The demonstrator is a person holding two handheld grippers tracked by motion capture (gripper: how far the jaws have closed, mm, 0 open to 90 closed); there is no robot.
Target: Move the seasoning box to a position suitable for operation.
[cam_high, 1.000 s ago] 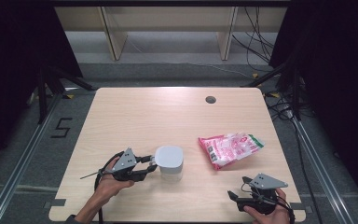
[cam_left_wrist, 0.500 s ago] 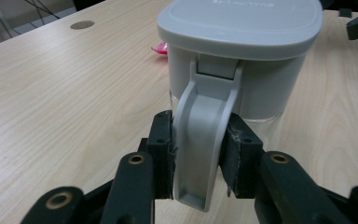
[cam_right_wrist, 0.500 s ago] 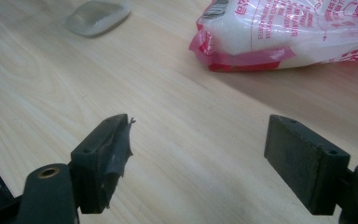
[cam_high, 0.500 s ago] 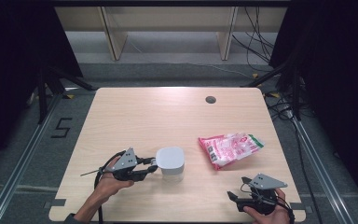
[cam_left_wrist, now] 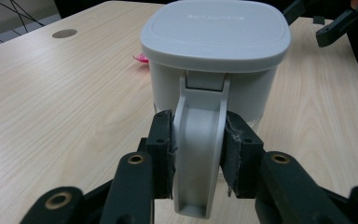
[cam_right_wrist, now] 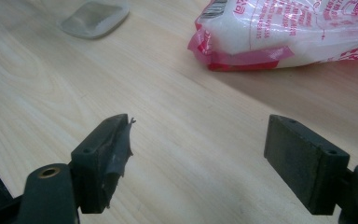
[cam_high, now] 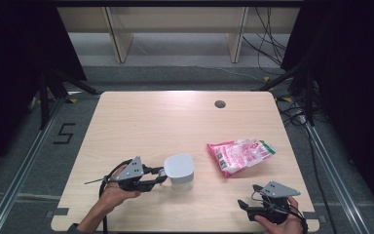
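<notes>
Currently my left gripper [cam_high: 161, 176] jaws clamp the handle [cam_left_wrist: 199, 154] of the lidded grey container [cam_high: 178, 170] near the surface's front edge, best kept level; right gripper [cam_high: 246, 208] jaws wide open, empty, front-right corner.

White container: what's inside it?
Cannot tell: the grey lid covers the white container. Left gripper holds its handle; a pink scrap peeks out behind.

A pale wooden bench [cam_high: 146, 122] carries a white lidded container [cam_high: 178, 169] near its front edge and a red-and-white packet [cam_high: 240, 154] well apart, toward the right side.
</notes>
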